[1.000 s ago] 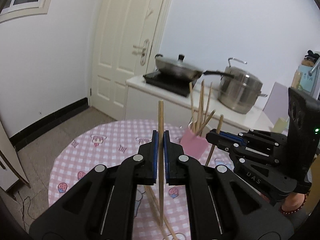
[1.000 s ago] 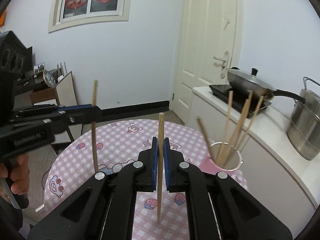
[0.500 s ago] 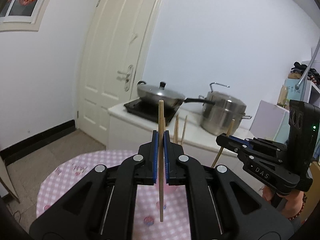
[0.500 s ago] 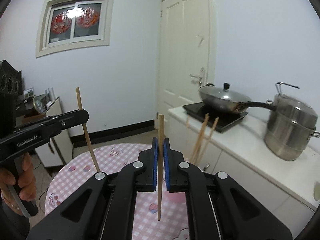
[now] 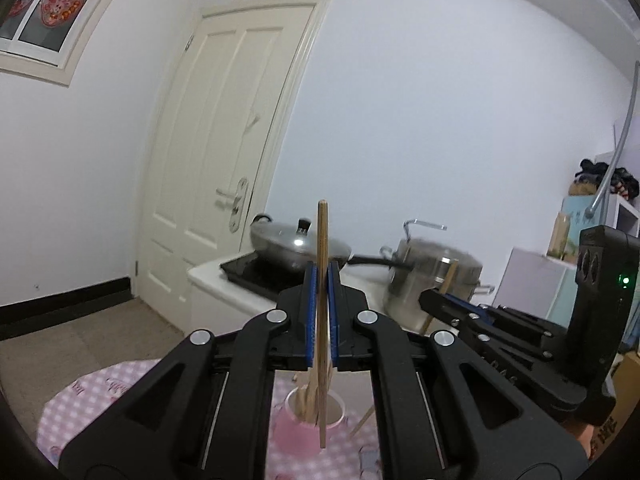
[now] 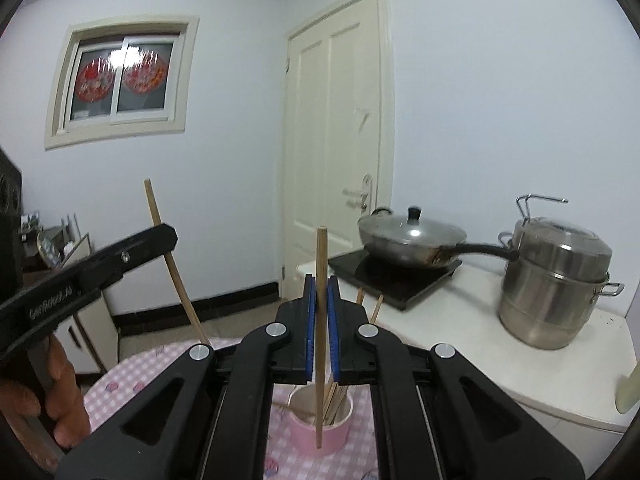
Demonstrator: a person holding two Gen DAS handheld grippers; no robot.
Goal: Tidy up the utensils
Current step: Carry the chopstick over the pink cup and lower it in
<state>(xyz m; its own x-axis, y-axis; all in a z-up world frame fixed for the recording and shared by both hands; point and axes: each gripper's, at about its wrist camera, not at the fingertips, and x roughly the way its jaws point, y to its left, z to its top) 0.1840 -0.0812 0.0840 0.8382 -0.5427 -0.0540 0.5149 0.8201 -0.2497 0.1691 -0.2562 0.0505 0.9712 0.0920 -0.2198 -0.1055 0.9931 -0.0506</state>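
My left gripper (image 5: 321,280) is shut on an upright wooden chopstick (image 5: 322,232); its lower end hangs over the pink cup (image 5: 298,434), which holds several chopsticks. My right gripper (image 6: 321,284) is likewise shut on an upright chopstick (image 6: 321,248) above the same pink cup (image 6: 320,436). In the left wrist view the right gripper (image 5: 440,300) reaches in from the right with its chopstick (image 5: 451,276). In the right wrist view the left gripper (image 6: 164,238) comes in from the left, its chopstick (image 6: 154,208) tilted. The cup stands on a pink checked tablecloth (image 6: 128,376).
Behind the table runs a white counter (image 6: 460,320) with a black hob (image 6: 384,276), a lidded wok (image 6: 412,236) and a steel steamer pot (image 6: 556,276). A cream door (image 5: 224,152) and a window (image 6: 120,80) are on the walls. A hand (image 6: 60,392) grips the left handle.
Both grippers have risen with their chopsticks still clamped and tipped toward level. The cup and table have dropped low in both views, and more wall shows.
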